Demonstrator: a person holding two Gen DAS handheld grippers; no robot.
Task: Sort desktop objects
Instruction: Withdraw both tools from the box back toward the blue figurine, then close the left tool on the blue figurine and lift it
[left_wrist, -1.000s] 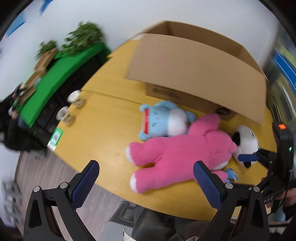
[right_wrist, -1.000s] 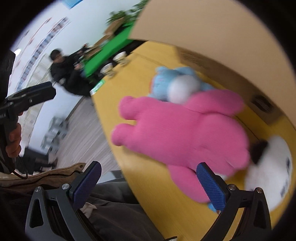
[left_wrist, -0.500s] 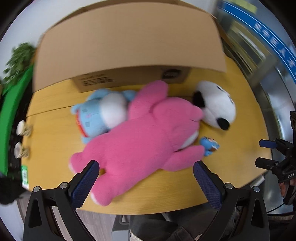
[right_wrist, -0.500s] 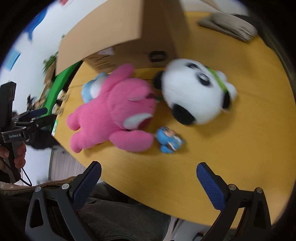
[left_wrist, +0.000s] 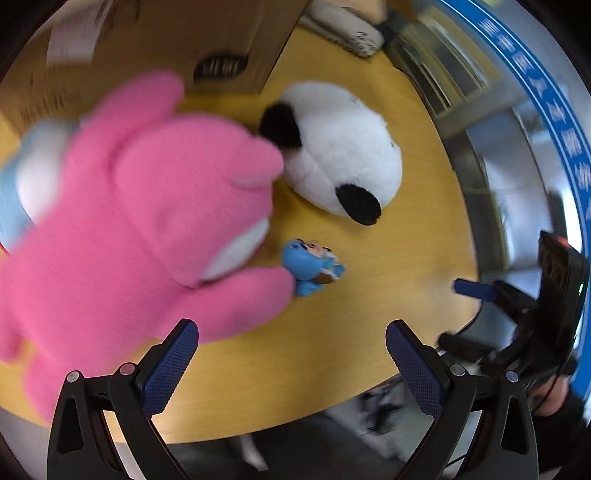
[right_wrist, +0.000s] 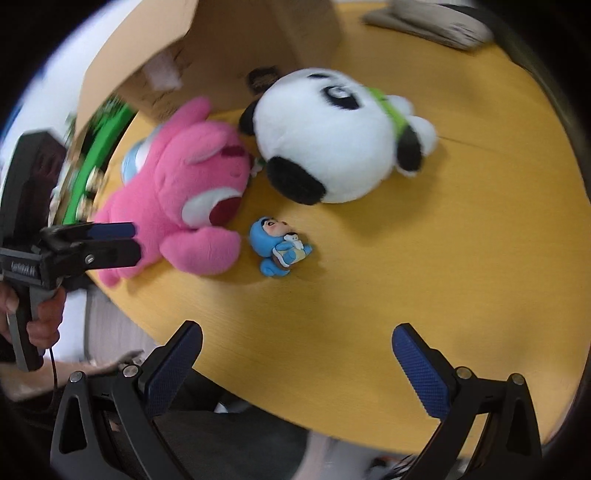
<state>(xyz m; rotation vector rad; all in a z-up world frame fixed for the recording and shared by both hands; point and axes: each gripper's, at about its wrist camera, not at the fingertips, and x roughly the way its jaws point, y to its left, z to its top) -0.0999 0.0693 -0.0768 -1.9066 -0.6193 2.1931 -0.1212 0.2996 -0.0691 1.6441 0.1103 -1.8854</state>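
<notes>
**On the yellow table: toy layout and gripper status**

At the far side of the yellow table (right_wrist: 461, 221) stands a cardboard box (right_wrist: 236, 48); its interior is not visible, so its contents cannot be told. Against its near wall lies the pink plush bear (right_wrist: 192, 184), with a pale blue plush (left_wrist: 14, 184) partly hidden behind it; the panda plush (right_wrist: 332, 136) lies just beside the bear's head, ear touching it. A small blue figurine (right_wrist: 279, 247) rests on the tabletop just beside the bear's paw, in front of the panda.

Left gripper (left_wrist: 291, 365) — jaws spread wide, holding nothing, above the table edge near the bear's paw; right gripper (right_wrist: 297, 367) — jaws likewise wide apart and empty, clear of all toys, figurine ahead between its fingers.
</notes>
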